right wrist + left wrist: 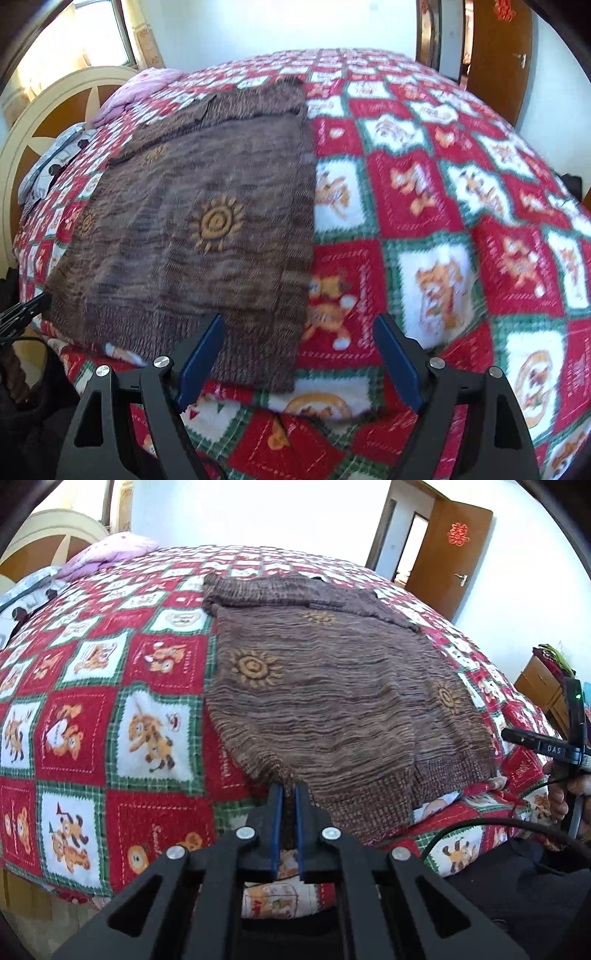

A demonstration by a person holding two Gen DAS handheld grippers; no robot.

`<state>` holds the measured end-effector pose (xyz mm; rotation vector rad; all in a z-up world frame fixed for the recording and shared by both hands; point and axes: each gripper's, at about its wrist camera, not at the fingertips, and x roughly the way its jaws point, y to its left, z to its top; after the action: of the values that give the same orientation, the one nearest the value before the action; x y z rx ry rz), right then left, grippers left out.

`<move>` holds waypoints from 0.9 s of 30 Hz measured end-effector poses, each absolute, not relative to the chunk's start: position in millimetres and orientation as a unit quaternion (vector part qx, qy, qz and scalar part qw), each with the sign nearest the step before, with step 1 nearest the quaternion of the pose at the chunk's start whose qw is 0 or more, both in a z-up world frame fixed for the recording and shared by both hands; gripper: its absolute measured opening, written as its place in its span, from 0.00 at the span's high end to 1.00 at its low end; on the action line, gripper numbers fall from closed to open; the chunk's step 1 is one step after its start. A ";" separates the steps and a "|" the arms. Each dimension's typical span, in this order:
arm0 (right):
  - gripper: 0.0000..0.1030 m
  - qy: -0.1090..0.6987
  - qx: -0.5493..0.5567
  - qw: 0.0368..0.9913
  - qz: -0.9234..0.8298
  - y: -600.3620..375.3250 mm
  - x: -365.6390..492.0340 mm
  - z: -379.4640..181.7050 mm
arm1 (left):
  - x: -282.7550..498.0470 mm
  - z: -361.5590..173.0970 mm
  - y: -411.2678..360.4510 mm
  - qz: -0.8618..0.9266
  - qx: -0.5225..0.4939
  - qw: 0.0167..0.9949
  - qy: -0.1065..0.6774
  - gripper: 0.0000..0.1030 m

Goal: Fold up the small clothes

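A small brown knitted sweater [332,686] with orange sun motifs lies spread on a red, white and green patchwork bedspread [110,709]. My left gripper [288,794] is shut on the sweater's ribbed hem at its near left corner, a fold of knit pinched between the blue pads. In the right wrist view the sweater [207,229] reaches to the near edge of the bed. My right gripper [299,332] stands open just above the sweater's near right corner, its blue fingers [201,354] wide apart with nothing gripped. It also shows at the right edge of the left wrist view as a dark device [554,749] in a hand.
A pink quilt [110,550] and a grey pillow [26,594] lie near the cream and brown headboard [55,122]. An open wooden door [450,557] stands beyond the bed. A wooden cabinet [543,686] with folded clothes is at the right. A black cable [480,827] hangs by the bed's edge.
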<state>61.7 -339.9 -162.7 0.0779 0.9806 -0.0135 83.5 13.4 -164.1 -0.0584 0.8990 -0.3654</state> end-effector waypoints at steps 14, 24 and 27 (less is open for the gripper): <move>0.95 0.521 0.061 0.852 0.014 -336.5 68.8 -188.5 | 90.1 -177.9 16.1 -0.171 -0.042 0.873 0.455 0.94; 0.97 0.406 0.168 0.895 0.082 -367.6 41.1 -125.1 | 84.3 -136.0 33.4 -0.208 -0.096 0.886 0.402 0.94; 0.97 0.379 0.196 0.898 0.102 -373.3 33.9 -113.1 | 82.8 -122.2 37.6 -0.222 -0.115 0.889 0.384 0.94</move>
<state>33.9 -373.3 -113.1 0.4051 0.7858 0.2115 82.8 37.5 -122.2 -0.2384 0.7978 -0.4620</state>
